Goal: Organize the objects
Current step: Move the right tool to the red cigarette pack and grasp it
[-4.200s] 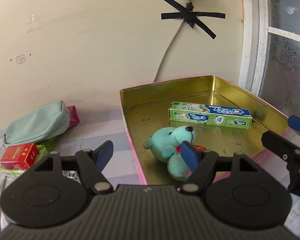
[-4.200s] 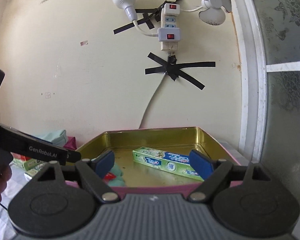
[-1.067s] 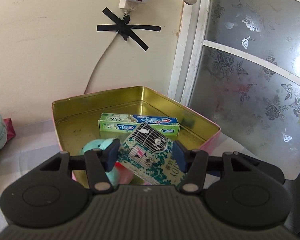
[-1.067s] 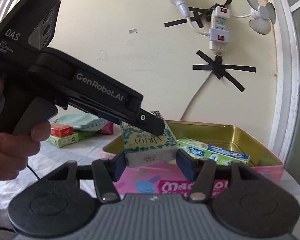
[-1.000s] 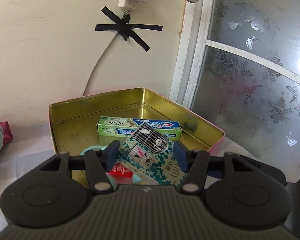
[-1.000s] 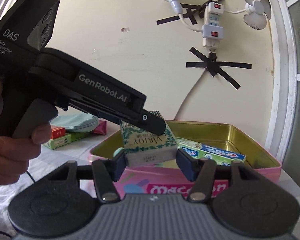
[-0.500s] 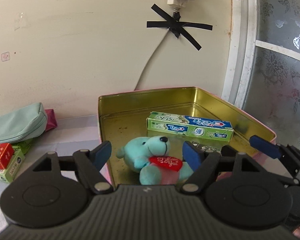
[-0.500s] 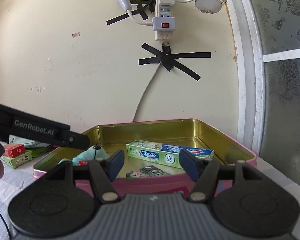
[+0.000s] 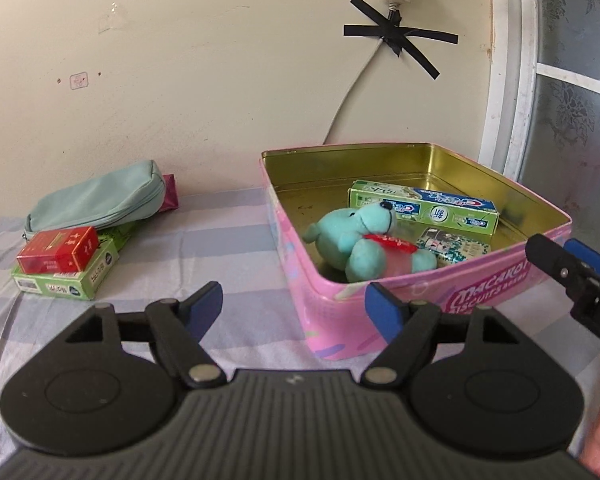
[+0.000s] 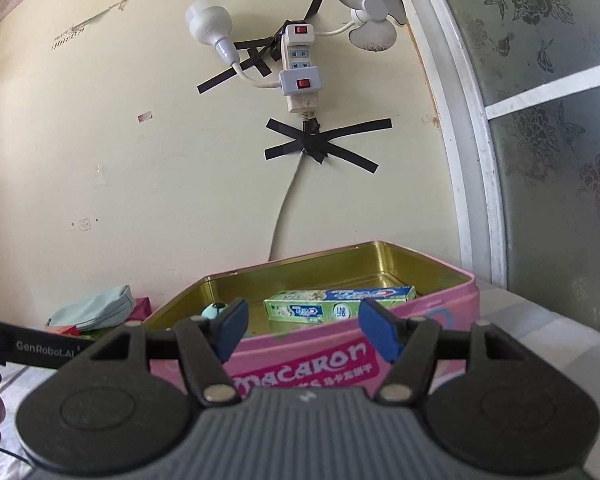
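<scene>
A pink macaron tin (image 9: pixel 452 288) stands open on the striped cloth. Inside lie a teal plush toy (image 9: pixel 360 236), a green toothpaste box (image 9: pixel 424 208) and a patterned green box (image 9: pixel 454 246) at the front right. My left gripper (image 9: pixel 296 308) is open and empty, in front of the tin's near left corner. My right gripper (image 10: pixel 300 330) is open and empty, in front of the tin's side (image 10: pixel 320 360); it also shows at the right of the left wrist view (image 9: pixel 572 264). The toothpaste box (image 10: pixel 340 306) shows over the rim.
To the left of the tin lie a teal pouch (image 9: pixel 96 200), a red box (image 9: pixel 58 250) on top of a green box (image 9: pixel 66 280), and a maroon item (image 9: pixel 170 196). The wall with a taped power strip (image 10: pixel 300 68) is behind; a frosted window (image 9: pixel 576 92) stands at right.
The patterned green box, held over the tin in my left gripper a second ago, now lies inside it. Both grippers have opened and pulled back from the tin.
</scene>
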`<action>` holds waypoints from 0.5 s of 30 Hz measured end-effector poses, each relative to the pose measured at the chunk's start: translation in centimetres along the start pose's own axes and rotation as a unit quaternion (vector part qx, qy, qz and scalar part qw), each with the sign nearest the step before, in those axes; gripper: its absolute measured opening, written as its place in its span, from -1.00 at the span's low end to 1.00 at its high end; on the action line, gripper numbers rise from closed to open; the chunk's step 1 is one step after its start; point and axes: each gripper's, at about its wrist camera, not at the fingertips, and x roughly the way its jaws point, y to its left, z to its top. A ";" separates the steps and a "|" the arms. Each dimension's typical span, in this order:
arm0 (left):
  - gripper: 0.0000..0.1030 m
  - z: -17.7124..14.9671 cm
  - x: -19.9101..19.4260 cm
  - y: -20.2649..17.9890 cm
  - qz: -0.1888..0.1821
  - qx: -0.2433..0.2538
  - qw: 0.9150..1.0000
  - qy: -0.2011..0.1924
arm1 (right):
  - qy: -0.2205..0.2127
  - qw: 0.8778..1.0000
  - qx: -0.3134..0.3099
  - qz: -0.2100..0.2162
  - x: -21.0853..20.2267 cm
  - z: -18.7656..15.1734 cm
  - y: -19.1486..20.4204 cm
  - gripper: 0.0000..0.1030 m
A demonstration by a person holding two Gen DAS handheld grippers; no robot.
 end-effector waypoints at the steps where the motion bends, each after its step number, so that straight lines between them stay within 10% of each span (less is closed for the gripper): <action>1: 0.55 -0.3 -0.1 0.3 0.001 -0.002 1.000 0.001 | 0.006 1.000 0.005 0.000 -0.1 -0.3 0.0 0.25; 15: 0.55 -3.4 0.4 4.7 0.060 -0.025 0.997 0.027 | 0.034 0.998 0.059 -0.010 0.7 -1.0 -1.4 0.33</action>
